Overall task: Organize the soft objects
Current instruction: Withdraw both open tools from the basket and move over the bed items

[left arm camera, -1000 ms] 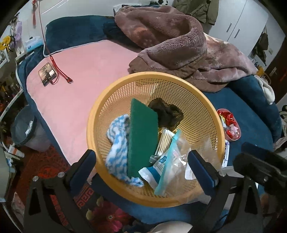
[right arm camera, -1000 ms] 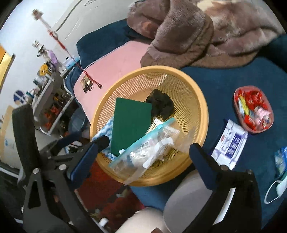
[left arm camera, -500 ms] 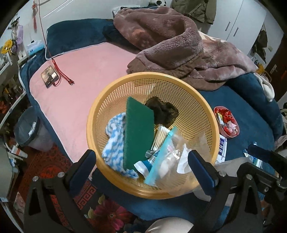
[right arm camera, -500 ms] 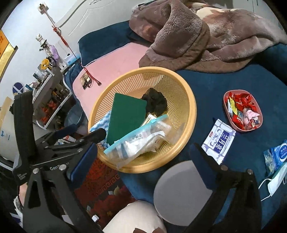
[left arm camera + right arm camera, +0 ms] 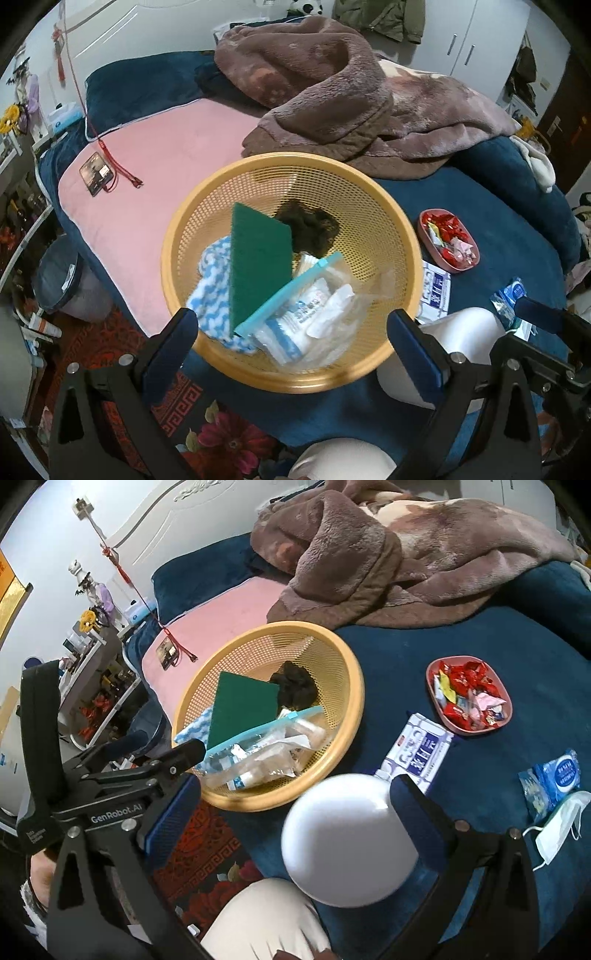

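Observation:
A yellow mesh basket point(image 5: 384, 206) point(image 5: 343, 664) sits on the blue bed cover near the bed's front edge. It holds a green scouring pad point(image 5: 256, 266) point(image 5: 240, 705), a blue-white cloth point(image 5: 212, 291), a dark fuzzy lump point(image 5: 310, 227), cotton swabs and a clear zip bag point(image 5: 317, 314) point(image 5: 266, 746). My left gripper point(image 5: 291, 343) is open and empty, just in front of the basket. My right gripper point(image 5: 295, 812) is open and empty, right of the basket, above a white rounded object point(image 5: 347, 838).
A brown fleece blanket point(image 5: 332, 96) lies behind the basket. A pink candy dish point(image 5: 469, 696), a tissue pack point(image 5: 417, 753), a blue wipes pack point(image 5: 554, 779) and a face mask point(image 5: 557, 830) lie to the right. A phone with red cable point(image 5: 96, 171) lies on the pink sheet.
Both grippers have drawn back and up from the basket. The right view has swung right, so the basket sits further left and the white object fills more of it.

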`<state>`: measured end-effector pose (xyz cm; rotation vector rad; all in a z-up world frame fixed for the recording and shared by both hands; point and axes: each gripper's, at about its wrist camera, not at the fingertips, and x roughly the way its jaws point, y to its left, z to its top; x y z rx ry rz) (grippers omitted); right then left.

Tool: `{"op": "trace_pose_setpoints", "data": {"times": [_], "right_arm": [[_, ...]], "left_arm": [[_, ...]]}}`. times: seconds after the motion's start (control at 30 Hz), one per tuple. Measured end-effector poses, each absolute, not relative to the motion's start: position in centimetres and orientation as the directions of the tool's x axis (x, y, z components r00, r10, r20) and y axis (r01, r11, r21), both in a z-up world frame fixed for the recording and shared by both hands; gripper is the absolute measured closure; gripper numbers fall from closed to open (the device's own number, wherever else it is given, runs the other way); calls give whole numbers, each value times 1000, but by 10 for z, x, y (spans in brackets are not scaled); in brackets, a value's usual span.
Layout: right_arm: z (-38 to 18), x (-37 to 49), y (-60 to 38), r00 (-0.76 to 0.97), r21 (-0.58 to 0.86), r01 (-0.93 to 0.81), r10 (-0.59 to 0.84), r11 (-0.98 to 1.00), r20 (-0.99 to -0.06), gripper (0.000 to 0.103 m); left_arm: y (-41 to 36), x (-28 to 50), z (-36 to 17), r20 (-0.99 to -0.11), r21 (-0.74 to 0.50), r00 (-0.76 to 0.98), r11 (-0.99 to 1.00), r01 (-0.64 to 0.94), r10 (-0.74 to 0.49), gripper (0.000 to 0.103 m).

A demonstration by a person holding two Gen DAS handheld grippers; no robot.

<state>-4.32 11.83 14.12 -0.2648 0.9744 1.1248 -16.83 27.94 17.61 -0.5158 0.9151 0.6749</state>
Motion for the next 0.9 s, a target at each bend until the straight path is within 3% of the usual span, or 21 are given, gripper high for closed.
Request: {"op": "trace_pose_setpoints", "data": {"times": [0.9], "right_arm": [[140, 6, -13, 177, 346, -750, 675, 564, -716, 0]], "left_arm": [[163, -92, 194, -844, -37, 462, 830, -556, 272, 1]]}}
